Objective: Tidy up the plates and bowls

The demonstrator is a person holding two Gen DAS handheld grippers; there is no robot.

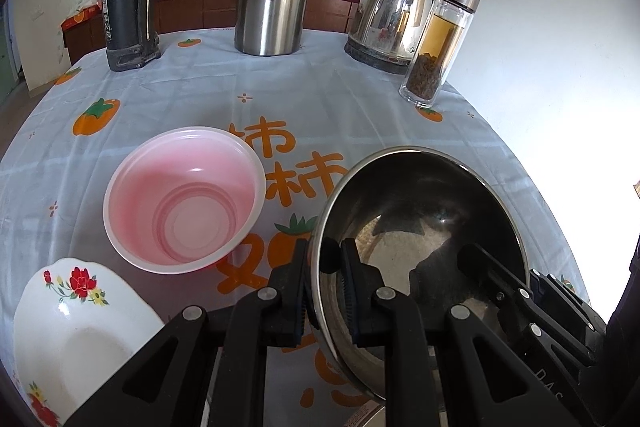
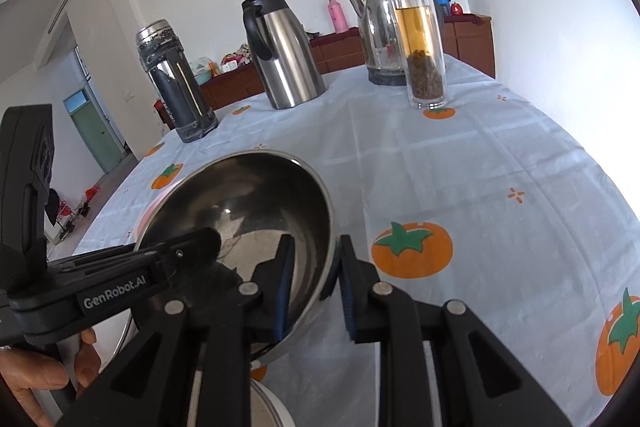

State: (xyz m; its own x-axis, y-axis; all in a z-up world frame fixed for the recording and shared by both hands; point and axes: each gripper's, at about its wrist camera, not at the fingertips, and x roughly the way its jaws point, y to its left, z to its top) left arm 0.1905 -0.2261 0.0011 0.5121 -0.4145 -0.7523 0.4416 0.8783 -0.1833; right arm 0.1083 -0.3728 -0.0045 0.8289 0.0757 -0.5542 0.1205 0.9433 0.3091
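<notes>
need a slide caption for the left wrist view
Both grippers, left and right, clamp the steel bowl by its rim beside a pink bowl and floral plate.

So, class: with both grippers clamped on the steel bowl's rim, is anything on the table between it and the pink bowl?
Nothing visible. The steel bowl is held tilted just right of the pink bowl; only bare tablecloth separates them. The flowered bowl sits nearer, left, off that path.
</notes>
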